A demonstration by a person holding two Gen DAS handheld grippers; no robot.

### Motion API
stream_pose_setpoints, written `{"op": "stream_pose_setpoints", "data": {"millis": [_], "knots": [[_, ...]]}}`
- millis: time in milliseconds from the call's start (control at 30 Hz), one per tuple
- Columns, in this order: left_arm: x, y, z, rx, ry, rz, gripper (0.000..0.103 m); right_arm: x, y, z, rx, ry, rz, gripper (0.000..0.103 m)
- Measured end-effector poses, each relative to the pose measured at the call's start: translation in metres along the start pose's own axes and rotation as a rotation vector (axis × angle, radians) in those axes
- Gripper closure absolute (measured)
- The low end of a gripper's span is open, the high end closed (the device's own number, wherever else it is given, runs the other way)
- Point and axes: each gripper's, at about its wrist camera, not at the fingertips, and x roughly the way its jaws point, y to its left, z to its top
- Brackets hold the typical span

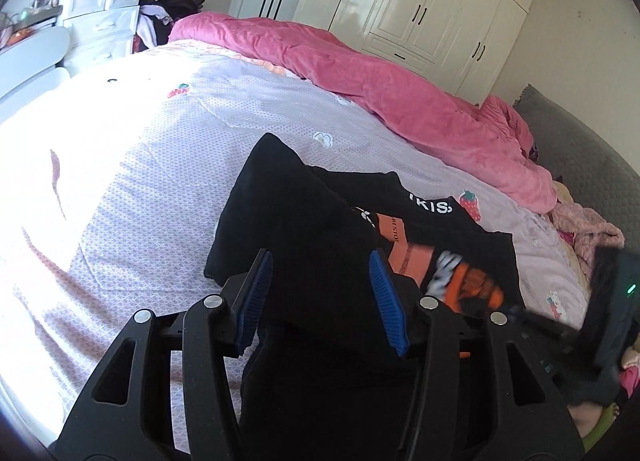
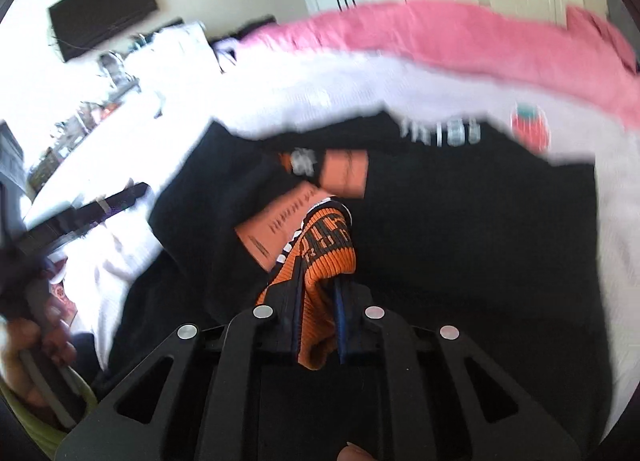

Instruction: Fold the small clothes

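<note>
A small black garment (image 1: 304,221) with orange and white print lies partly folded on the bed. My left gripper (image 1: 322,297) hangs over its near part with the blue pads wide apart and nothing pinched between them. In the right wrist view the same garment (image 2: 460,221) fills the middle, blurred. My right gripper (image 2: 318,285) is shut on the garment's orange ribbed cuff (image 2: 328,249), which bunches between the pads. The right gripper body (image 1: 612,301) shows blurred at the right edge of the left wrist view.
The bed has a pale lilac sheet (image 1: 160,149) with strawberry prints. A pink duvet (image 1: 360,73) is bunched along its far side. A white wardrobe (image 1: 432,1) and white drawers (image 1: 100,13) stand beyond. More pink clothes (image 1: 588,229) lie at the right.
</note>
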Motion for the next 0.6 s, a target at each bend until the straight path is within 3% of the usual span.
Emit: {"op": "stream_pose_setpoints", "data": {"millis": [267, 433, 600], "knots": [[0.000, 0.000, -0.001, -0.008, -0.009, 0.020, 0.061, -0.058, -0.038, 0.045, -0.007, -0.163, -0.110, 0.091], [0.001, -0.003, -0.002, 0.001, -0.004, 0.022, 0.061, -0.062, -0.076, 0.044, 0.030, -0.130, -0.205, 0.091], [0.008, -0.011, -0.003, 0.028, 0.014, 0.025, 0.061, -0.050, -0.101, 0.026, 0.054, -0.084, -0.246, 0.091]]}}
